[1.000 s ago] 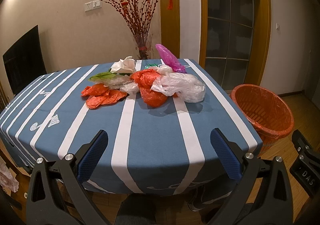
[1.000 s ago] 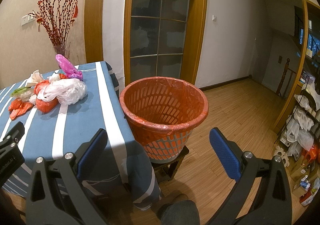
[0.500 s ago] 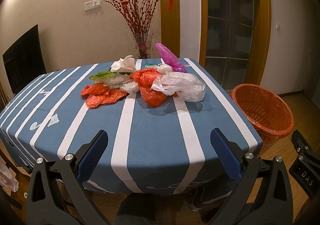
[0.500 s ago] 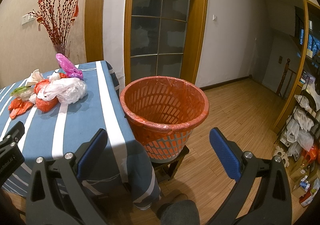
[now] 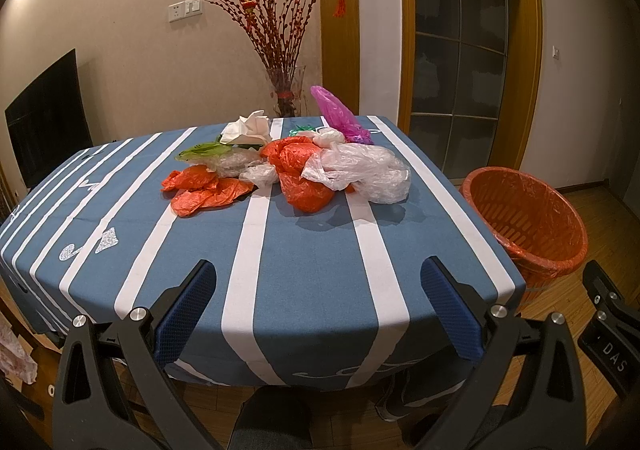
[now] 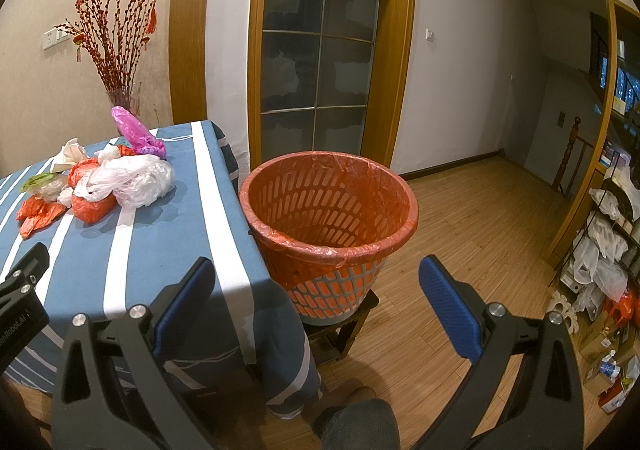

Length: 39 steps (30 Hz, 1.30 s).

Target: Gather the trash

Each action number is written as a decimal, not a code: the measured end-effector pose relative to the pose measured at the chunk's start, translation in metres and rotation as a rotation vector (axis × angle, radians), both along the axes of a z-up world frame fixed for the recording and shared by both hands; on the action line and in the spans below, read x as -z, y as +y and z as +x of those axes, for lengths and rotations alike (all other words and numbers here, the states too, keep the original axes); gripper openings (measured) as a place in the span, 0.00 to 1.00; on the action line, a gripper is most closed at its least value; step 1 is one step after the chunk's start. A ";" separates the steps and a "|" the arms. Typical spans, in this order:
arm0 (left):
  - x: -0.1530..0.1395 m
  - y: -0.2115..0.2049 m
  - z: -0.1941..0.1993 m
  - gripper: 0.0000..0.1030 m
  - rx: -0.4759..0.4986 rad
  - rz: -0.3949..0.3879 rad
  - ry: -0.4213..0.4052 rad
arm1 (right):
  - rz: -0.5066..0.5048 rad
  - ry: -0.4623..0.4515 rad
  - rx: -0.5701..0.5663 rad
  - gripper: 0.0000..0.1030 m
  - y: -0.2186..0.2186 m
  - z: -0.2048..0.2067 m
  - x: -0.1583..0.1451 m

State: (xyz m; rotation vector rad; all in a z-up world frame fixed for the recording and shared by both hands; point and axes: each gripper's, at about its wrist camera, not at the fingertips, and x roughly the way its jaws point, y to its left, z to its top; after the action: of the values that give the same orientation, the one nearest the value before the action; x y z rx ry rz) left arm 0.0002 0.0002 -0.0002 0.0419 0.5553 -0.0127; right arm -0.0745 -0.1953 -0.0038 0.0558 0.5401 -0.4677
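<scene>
A heap of crumpled plastic bags lies on the far half of the blue striped table: a white bag, orange bags, a purple bag and white paper. An orange-lined basket stands on a low stool beside the table's right edge, and the left wrist view shows the same basket. My left gripper is open over the table's near edge, well short of the heap. My right gripper is open, just in front of the basket.
A vase of red branches stands behind the table against the wall. A glass door lies behind the basket. Wooden floor stretches right, with a cluttered shelf at the far right. The person's knee shows below.
Both views have barely shifted; the grippers stay open and the bags lie as before.
</scene>
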 end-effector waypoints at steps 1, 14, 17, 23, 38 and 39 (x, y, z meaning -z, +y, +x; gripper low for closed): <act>0.000 0.000 0.000 0.98 0.001 0.000 0.001 | 0.000 0.000 0.000 0.96 0.000 0.000 0.000; 0.000 0.000 0.000 0.98 0.001 0.000 0.002 | 0.000 0.001 0.000 0.96 -0.001 0.000 0.001; 0.000 0.000 0.000 0.98 0.001 0.000 0.002 | 0.001 0.001 0.000 0.96 -0.001 0.001 0.001; 0.000 0.000 0.000 0.98 0.001 0.000 0.003 | 0.001 0.002 0.001 0.96 -0.001 0.001 0.001; 0.014 0.006 0.007 0.98 -0.025 -0.010 0.025 | 0.004 0.018 -0.008 0.96 -0.002 0.011 0.007; 0.014 0.012 0.012 0.98 -0.030 -0.014 0.032 | 0.004 0.019 -0.015 0.96 -0.002 0.012 0.008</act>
State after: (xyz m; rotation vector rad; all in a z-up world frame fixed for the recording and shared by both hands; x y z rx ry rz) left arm 0.0117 0.0117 -0.0139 0.0196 0.5874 0.0117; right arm -0.0627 -0.1971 -0.0121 0.0516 0.5598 -0.4531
